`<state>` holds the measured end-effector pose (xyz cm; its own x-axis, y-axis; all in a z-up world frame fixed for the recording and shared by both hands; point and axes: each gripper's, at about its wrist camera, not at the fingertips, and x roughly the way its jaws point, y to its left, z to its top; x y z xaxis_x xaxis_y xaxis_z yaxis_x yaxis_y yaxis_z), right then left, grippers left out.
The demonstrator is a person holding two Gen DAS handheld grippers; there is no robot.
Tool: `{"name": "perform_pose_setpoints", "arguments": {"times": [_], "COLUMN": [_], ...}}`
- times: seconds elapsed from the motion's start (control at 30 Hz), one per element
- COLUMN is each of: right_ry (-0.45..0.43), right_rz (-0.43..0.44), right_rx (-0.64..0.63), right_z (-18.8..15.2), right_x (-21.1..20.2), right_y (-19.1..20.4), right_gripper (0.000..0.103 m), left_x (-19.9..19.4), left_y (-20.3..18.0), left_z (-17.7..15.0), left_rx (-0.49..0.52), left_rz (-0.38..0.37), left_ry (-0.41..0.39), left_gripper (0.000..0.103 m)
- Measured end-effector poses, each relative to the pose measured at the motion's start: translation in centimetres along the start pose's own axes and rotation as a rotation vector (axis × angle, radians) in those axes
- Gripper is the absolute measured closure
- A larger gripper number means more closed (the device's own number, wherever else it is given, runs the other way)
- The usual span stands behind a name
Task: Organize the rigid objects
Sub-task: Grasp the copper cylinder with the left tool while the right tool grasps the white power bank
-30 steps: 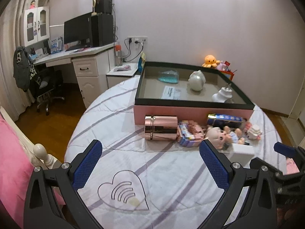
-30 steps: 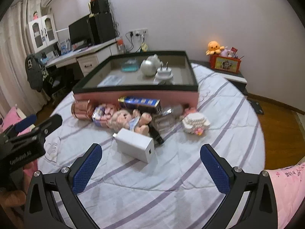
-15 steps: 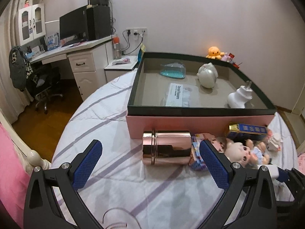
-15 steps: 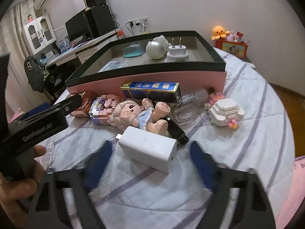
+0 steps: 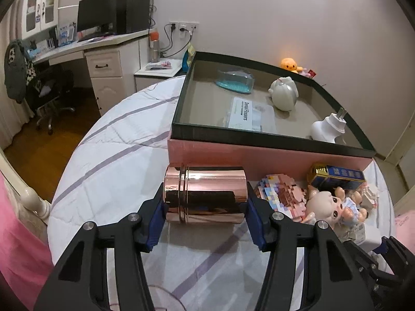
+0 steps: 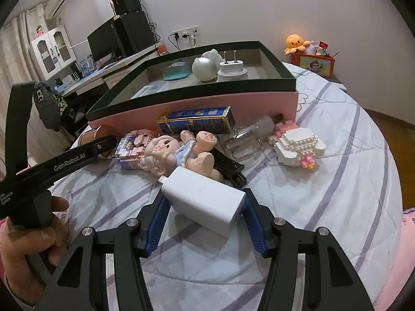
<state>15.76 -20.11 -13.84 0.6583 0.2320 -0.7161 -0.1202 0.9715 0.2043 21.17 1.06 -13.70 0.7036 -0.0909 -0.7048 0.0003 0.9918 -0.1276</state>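
Now the left tongs (image 5: pixel 205 221) clamp the rose-gold canister (image 5: pixel 205 197) lying against the pink box (image 5: pixel 272 159); the right tongs (image 6: pixel 205 220) pinch the white charger (image 6: pixel 205 204) on the bed (image 6: pixel 350 181).

My left wrist camera sits low over the bed, close behind the rose-gold canister (image 5: pixel 205 194), facing the pink box (image 5: pixel 269 159) and the wall. My right wrist camera looks from further right, close behind the white charger (image 6: pixel 205 203), facing the same box (image 6: pixel 197 105) obliquely. Both views share the box, the doll (image 5: pixel 329 204) (image 6: pixel 179 153) and the desk (image 5: pixel 103 49) (image 6: pixel 103 71).
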Motion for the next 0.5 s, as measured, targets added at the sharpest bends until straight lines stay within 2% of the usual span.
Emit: {"name": "perform_pose_setpoints", "arguments": {"times": [0.5], "right_ry": [-0.056], "right_rz": [0.019], "right_rx": [-0.016], "right_z": [0.2], "right_x": [-3.7], "right_y": [0.0], "right_gripper": [0.046], "left_x": [-4.0], "left_y": [-0.6], "left_z": [-2.5], "left_rx": [0.025], "left_rz": [-0.022], "left_ry": [-0.025], "left_gripper": [0.048]}}
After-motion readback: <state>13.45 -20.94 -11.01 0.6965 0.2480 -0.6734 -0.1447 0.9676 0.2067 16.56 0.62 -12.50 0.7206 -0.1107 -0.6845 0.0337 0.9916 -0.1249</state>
